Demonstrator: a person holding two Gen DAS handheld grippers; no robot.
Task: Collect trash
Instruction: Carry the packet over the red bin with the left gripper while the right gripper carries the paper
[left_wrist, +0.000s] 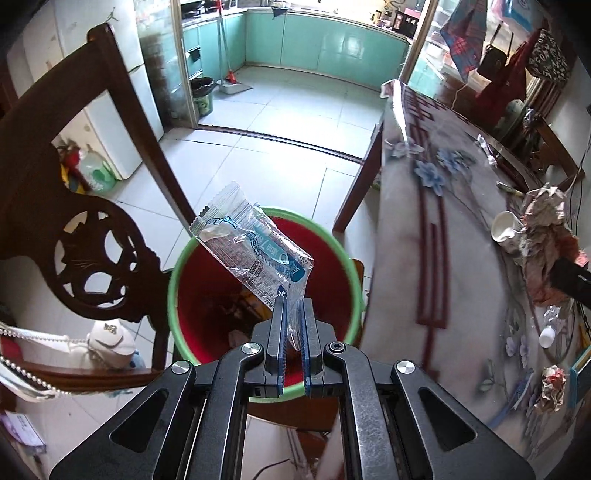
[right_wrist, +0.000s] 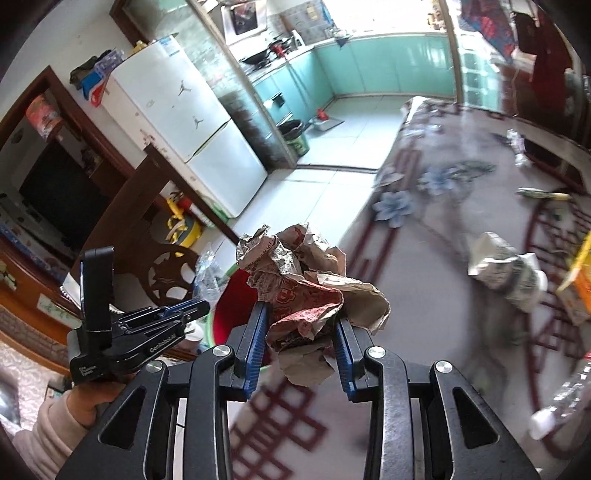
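**Carrying two pieces of trash to the bin**

Hanging in the middle of the left wrist view, a clear plastic wrapper (left_wrist: 255, 251) with blue print is pinched by one corner between the pressed-together jaws of the left gripper (left_wrist: 294, 306), directly over the red bin (left_wrist: 195, 295) with its green rim. Right of it, the right gripper (right_wrist: 301, 314) squeezes a crumpled paper wad (right_wrist: 306, 284) above the table edge, the bin showing just lower left of it. More litter lies on the floral tablecloth (right_wrist: 424, 295). Judged next: spread the left jaws, then bring the wad over the bin.
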